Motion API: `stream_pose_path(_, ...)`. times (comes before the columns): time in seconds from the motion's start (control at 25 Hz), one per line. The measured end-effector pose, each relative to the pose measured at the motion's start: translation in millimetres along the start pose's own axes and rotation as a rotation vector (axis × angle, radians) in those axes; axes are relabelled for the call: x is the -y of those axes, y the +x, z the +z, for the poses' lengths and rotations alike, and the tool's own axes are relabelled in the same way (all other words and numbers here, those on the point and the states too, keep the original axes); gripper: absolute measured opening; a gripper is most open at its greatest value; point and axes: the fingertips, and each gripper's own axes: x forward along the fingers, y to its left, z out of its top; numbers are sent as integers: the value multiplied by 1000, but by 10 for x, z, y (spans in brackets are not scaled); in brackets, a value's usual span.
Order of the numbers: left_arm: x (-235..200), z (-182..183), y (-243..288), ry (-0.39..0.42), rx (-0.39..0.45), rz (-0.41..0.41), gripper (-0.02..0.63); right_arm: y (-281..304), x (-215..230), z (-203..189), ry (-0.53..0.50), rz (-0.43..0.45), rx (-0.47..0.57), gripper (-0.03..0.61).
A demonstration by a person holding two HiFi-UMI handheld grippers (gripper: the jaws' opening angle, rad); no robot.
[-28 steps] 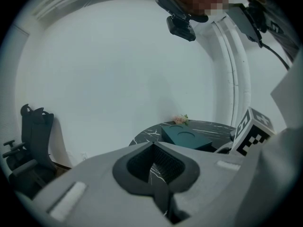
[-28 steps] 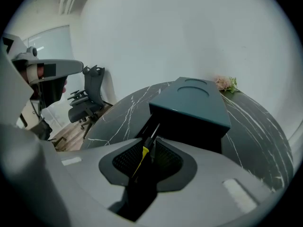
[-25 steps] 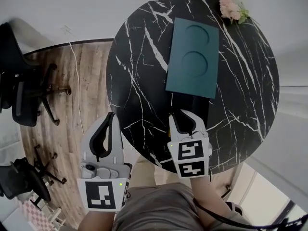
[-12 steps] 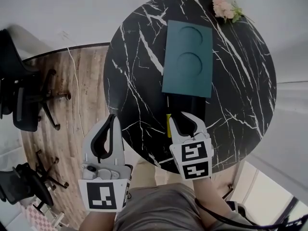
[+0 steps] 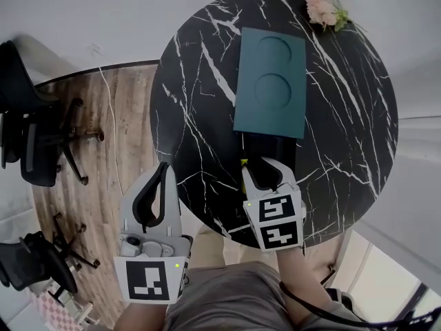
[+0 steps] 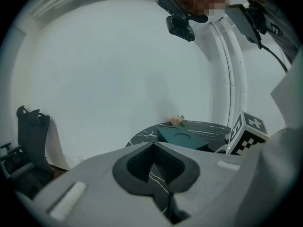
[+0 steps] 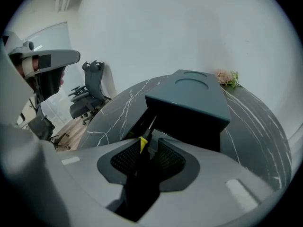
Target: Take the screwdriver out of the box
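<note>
Right gripper (image 5: 264,172): fingers released, having just been opening. The screwdriver (image 7: 143,145) lies between them with the pads not pressing it, its shaft pointing into the dark open end of the teal box (image 5: 270,81). That end faces the near rim of the round table (image 5: 200,116). Bare marble lies on both sides of the box. Left gripper (image 5: 163,165): fingers clenched on nothing, held off the table's edge above the wooden floor (image 5: 103,116). Flowers (image 5: 324,9) sit at the far rim.

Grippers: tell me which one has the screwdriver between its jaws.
The right gripper: the yellow-collared screwdriver stands between its jaws, which have just been opening. The left gripper is shut on nothing.
</note>
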Motion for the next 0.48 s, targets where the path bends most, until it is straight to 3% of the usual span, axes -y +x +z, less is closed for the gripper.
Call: stream_pose_path(0.48,13,60,-30,7,8,4,0,14,24,42,-5,-6,21,135)
